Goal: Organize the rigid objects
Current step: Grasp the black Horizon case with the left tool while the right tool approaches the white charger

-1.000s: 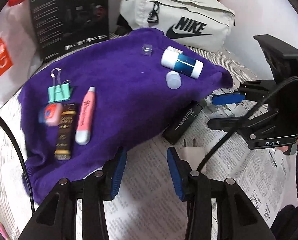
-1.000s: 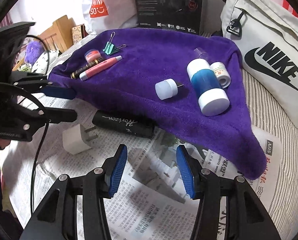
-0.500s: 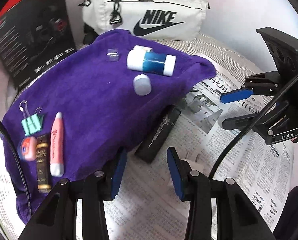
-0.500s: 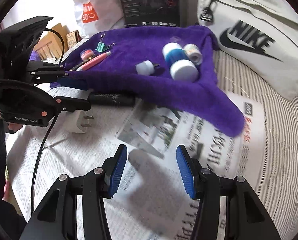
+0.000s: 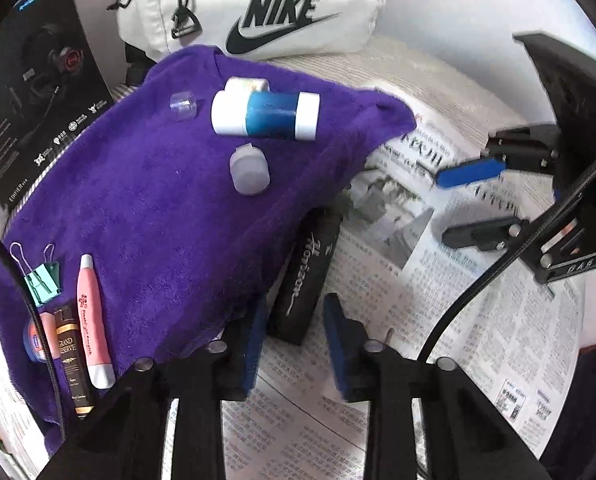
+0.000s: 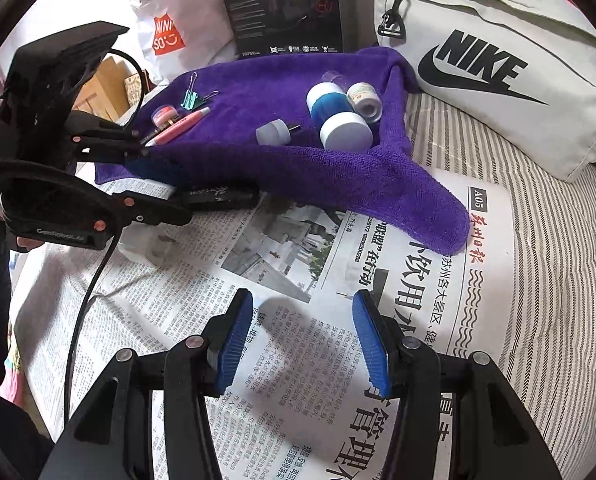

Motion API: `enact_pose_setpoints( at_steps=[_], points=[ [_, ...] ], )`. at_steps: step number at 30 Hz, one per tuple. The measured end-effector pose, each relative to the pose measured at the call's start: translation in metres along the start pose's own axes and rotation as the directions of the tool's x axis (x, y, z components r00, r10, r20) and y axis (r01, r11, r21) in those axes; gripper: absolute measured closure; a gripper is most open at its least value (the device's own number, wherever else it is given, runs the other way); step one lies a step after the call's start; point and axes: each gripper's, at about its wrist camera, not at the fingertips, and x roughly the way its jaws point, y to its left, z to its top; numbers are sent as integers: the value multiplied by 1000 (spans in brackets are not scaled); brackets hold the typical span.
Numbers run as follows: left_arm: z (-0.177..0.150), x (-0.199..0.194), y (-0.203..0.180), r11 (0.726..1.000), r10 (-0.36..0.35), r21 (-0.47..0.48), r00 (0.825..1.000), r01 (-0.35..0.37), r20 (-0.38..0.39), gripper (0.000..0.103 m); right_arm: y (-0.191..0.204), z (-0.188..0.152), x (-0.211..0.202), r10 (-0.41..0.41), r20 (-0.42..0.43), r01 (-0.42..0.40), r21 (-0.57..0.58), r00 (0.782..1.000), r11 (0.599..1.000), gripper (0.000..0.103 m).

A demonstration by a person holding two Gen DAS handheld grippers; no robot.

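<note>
A purple towel (image 5: 158,208) (image 6: 298,160) holds a blue-and-white bottle (image 5: 264,116) (image 6: 338,118), a small white cap (image 5: 249,172) (image 6: 274,133), a clear cap (image 5: 183,106), a pink pen (image 5: 92,320), a dark tube (image 5: 71,360), a green binder clip (image 5: 42,280) and a red-lidded pot (image 5: 34,340). A black Horizon case (image 5: 304,276) (image 6: 218,196) lies on newspaper at the towel's edge. My left gripper (image 5: 294,336) is open, its jaws either side of the case's near end. My right gripper (image 6: 304,336) is open and empty over newspaper.
A white Nike bag (image 5: 258,4) (image 6: 498,72) and a black headphone box (image 5: 30,92) (image 6: 282,4) stand behind the towel. A white plug adapter (image 6: 146,242) lies on the newspaper (image 6: 298,360) under the left gripper. A Miniso bag (image 6: 170,28) is at the back left.
My left gripper has moved forward to the black case, which now sits between its jaws. My right gripper has drawn back from the towel and to the right.
</note>
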Motion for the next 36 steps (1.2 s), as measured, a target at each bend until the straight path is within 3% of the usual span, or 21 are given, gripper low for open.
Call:
enact_pose_setpoints(
  at_steps=[5, 9, 16, 27, 36],
  points=[
    [1, -1, -7, 999, -23, 29, 1000, 23, 4, 80, -1, -1, 0, 10, 6, -10, 3, 1000, 1000, 51],
    [7, 4, -16, 997, 23, 69, 1000, -22, -15, 78, -1, -2, 0, 8, 8, -8, 0, 1000, 1000, 51],
    [25, 13, -27, 995, 36, 99, 999, -33, -28, 80, -5, -5, -3, 27, 19, -28, 18, 999, 999, 51],
    [1, -4, -7, 1000, 16, -16, 1000, -16, 14, 81, -1, -7, -5, 14, 8, -14, 12, 1000, 1000, 51],
    [-35, -37, 5, 993, 57, -102, 997, -53, 42, 81, 27, -3, -2, 57, 2, -57, -29, 998, 998, 51]
  ],
)
